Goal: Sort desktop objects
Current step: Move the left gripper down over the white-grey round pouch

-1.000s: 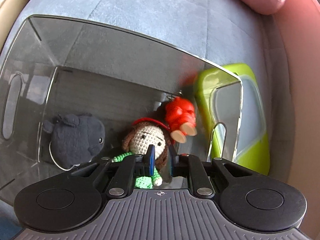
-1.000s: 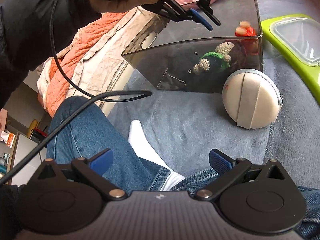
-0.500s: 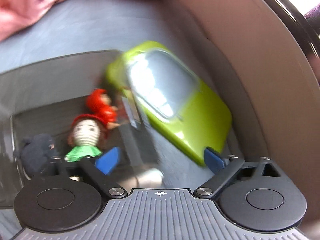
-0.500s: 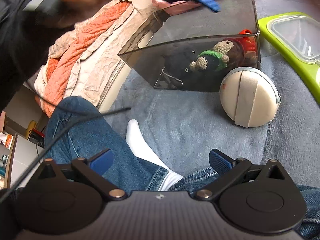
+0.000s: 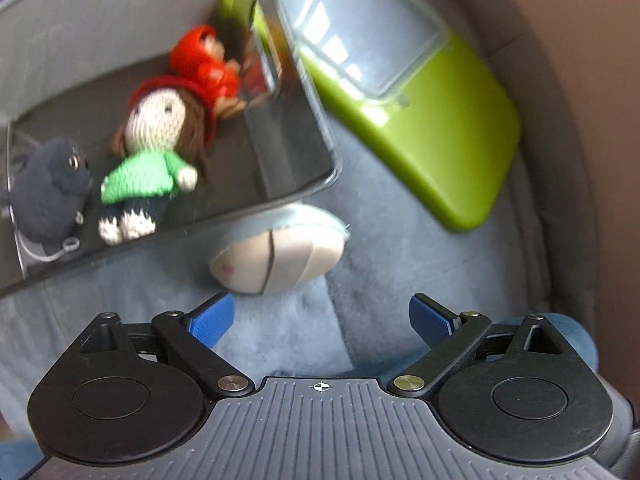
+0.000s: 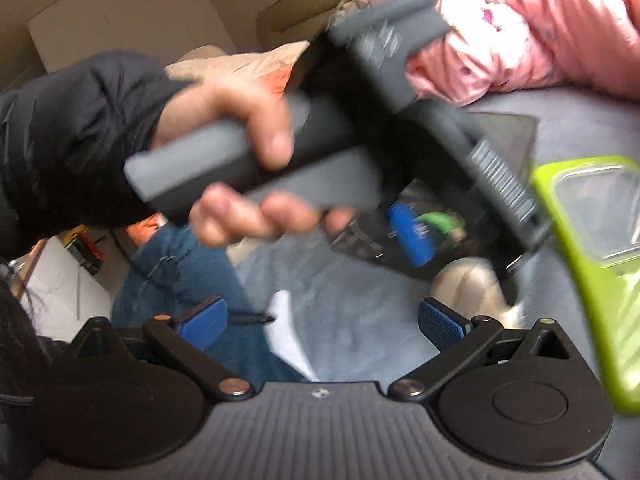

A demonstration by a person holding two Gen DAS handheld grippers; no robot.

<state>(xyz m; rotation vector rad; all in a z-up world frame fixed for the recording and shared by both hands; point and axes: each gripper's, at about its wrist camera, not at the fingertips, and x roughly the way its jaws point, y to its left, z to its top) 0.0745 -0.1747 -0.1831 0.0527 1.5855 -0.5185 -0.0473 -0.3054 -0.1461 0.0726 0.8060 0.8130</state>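
Three soft toys lie inside the smoked transparent bin (image 5: 288, 148): a dark grey plush (image 5: 50, 192), a crocheted doll in a green top (image 5: 154, 160), and a red figure (image 5: 204, 60) at the far end. Just outside the bin's near wall, a round beige pouch (image 5: 278, 258) rests on the blue-grey blanket (image 5: 280, 344), with a lime-green lidded container (image 5: 420, 120) (clear window in its lid) beside the bin. Left gripper (image 5: 320, 318) hovers over the pouch, jaws spread wide and empty; right gripper (image 6: 322, 318) is likewise spread and empty, facing the person's left hand (image 6: 240, 160).
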